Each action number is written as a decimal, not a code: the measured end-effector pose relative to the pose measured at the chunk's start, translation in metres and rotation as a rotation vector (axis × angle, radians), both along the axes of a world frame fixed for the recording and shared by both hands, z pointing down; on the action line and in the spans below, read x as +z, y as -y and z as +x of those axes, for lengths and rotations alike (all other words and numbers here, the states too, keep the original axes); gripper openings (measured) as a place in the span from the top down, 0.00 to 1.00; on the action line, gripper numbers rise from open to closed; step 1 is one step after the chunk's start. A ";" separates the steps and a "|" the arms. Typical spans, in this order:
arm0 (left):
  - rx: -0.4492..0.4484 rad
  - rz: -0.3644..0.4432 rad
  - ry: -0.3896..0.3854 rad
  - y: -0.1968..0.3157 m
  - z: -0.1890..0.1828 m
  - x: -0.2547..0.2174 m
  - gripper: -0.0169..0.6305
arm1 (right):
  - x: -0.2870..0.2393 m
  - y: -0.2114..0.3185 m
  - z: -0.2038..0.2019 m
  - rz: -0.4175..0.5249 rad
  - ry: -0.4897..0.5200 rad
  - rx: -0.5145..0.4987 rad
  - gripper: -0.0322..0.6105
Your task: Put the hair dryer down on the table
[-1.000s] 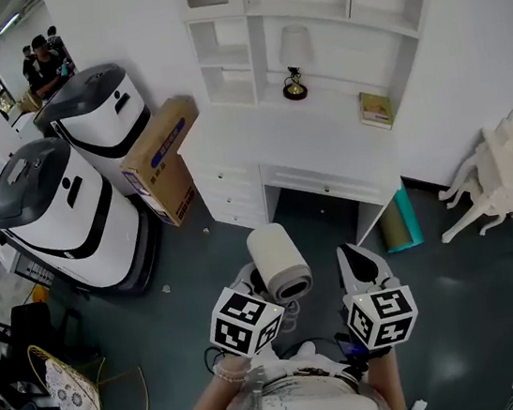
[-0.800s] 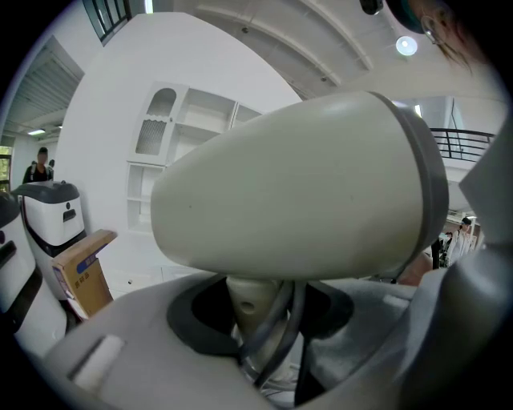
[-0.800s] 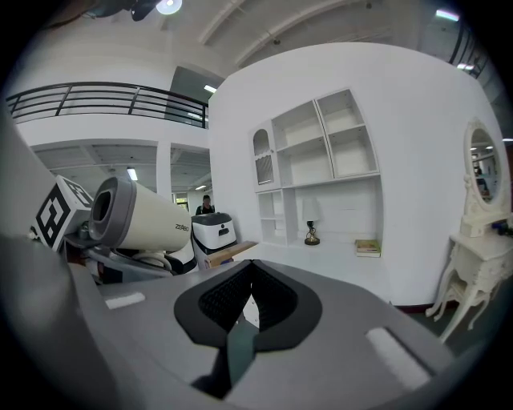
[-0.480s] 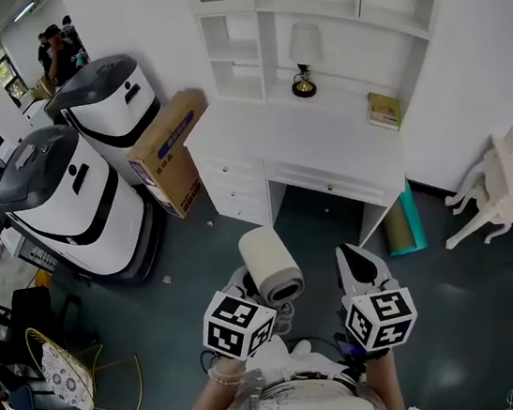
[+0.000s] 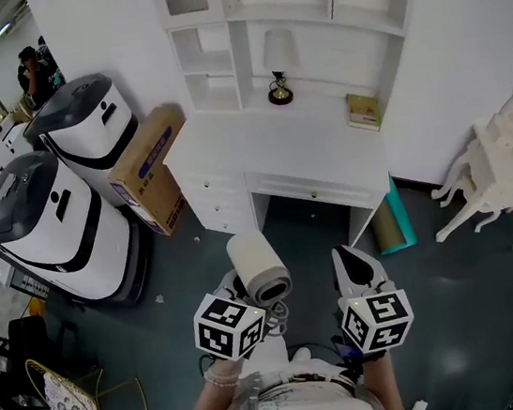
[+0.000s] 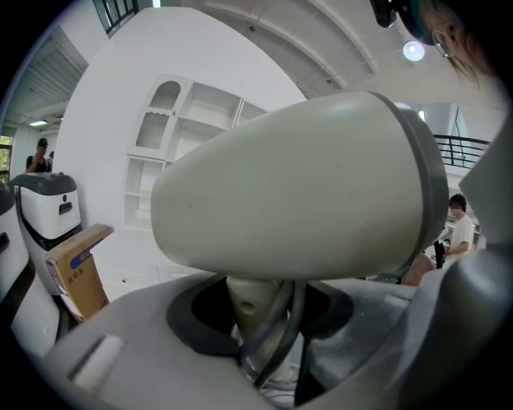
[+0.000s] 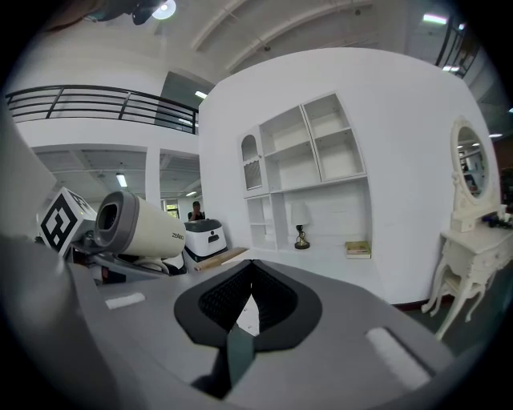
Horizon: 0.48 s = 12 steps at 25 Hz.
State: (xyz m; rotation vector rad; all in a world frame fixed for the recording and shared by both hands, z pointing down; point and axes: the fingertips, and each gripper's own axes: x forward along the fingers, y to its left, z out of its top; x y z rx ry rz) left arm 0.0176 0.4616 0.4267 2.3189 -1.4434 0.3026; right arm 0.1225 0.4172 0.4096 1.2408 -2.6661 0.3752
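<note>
A cream hair dryer [image 5: 257, 265] with a grey nozzle end is held up in front of the person, above the dark floor. My left gripper [image 5: 253, 296] is shut on its handle [image 6: 250, 304], and the cord runs down beside the handle. The barrel [image 6: 296, 192] fills the left gripper view. My right gripper [image 5: 350, 262] hovers to the dryer's right, shut with nothing between its jaws [image 7: 250, 276]; the dryer [image 7: 136, 228] shows at that view's left. The white desk [image 5: 296, 146] stands ahead, beyond both grippers.
A small lamp [image 5: 278, 62] and a book [image 5: 363, 110] sit at the desk's back under white shelves. A cardboard box [image 5: 150, 172] and two white machines [image 5: 46, 224] stand left. A teal roll [image 5: 394, 222] leans at the desk's right; white ornate furniture [image 5: 508, 173] is far right.
The head view has shifted, so the desk and machines sit a little further left in the picture. The dryer stays in the left gripper; both grippers keep about the same pose.
</note>
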 end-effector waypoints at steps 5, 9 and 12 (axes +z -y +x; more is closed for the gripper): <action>0.038 0.008 0.000 0.028 -0.008 -0.001 0.71 | -0.003 0.024 -0.009 0.011 0.001 0.032 0.90; 0.062 0.009 0.001 0.051 -0.021 -0.001 0.71 | -0.006 0.044 -0.025 0.020 -0.001 0.043 0.90; 0.083 0.010 0.001 0.070 -0.029 0.000 0.71 | -0.005 0.061 -0.037 0.020 -0.003 0.052 0.91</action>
